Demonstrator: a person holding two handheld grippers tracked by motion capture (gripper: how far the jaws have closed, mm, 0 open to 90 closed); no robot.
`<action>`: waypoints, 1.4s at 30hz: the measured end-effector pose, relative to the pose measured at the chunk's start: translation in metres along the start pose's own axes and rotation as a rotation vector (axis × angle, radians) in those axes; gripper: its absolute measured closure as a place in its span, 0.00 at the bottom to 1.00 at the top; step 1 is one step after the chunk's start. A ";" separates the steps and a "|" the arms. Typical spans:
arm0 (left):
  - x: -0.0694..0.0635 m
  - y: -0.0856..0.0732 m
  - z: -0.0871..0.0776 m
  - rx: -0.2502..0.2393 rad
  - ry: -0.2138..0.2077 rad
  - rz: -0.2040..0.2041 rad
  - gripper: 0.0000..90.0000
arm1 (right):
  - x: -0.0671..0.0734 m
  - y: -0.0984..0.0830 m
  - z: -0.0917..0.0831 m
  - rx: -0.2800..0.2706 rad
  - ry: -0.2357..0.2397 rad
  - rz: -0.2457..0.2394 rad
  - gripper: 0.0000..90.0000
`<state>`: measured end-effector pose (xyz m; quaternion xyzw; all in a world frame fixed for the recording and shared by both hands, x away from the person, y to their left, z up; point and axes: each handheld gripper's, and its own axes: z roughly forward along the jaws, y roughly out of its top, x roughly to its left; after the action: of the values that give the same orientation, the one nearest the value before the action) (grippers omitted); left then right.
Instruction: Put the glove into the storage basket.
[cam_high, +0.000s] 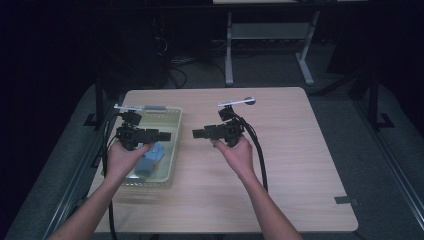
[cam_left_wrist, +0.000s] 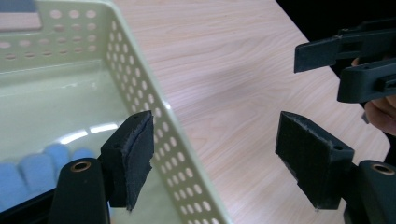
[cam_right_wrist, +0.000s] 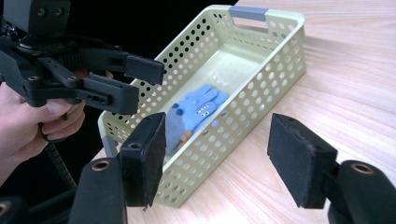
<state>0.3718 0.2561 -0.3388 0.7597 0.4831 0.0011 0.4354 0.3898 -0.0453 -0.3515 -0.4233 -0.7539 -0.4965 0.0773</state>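
A pale green perforated basket (cam_high: 173, 150) stands on the left of the wooden table (cam_high: 295, 150). Blue gloves (cam_high: 151, 159) lie in its near end. My left gripper (cam_high: 166, 135) hovers over the basket, pointing right, jaws open with nothing between them. My right gripper (cam_high: 196, 133) faces it from over the table, pointing left, also open with nothing between its jaws. In the left gripper view, my left gripper (cam_left_wrist: 219, 154) straddles the basket wall (cam_left_wrist: 140, 79), with the gloves (cam_left_wrist: 32, 170) at lower left. The right gripper view has my right gripper (cam_right_wrist: 217, 158) before the basket (cam_right_wrist: 280, 60) and gloves (cam_right_wrist: 196, 109).
The basket has grey handles (cam_right_wrist: 248, 12) at its ends. A strip of grey tape (cam_high: 346, 201) sits at the table's near right edge. Beyond the table a desk frame (cam_high: 229, 50) and cables stand on the dark floor. Bare tabletop stretches right of the right hand.
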 end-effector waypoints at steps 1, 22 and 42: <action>-0.001 0.000 0.000 -0.004 -0.003 0.002 0.31 | -0.001 0.000 -0.002 -0.001 -0.002 -0.005 0.40; -0.038 0.007 0.010 -0.031 -0.081 0.057 0.30 | -0.026 -0.014 -0.035 -0.026 -0.066 0.034 0.38; -0.065 0.006 0.025 -0.024 -0.151 0.106 0.28 | -0.054 -0.032 -0.067 -0.022 -0.131 0.087 0.34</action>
<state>0.3524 0.1911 -0.3229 0.7769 0.4080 -0.0273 0.4787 0.3807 -0.1351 -0.3689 -0.4879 -0.7327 -0.4723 0.0444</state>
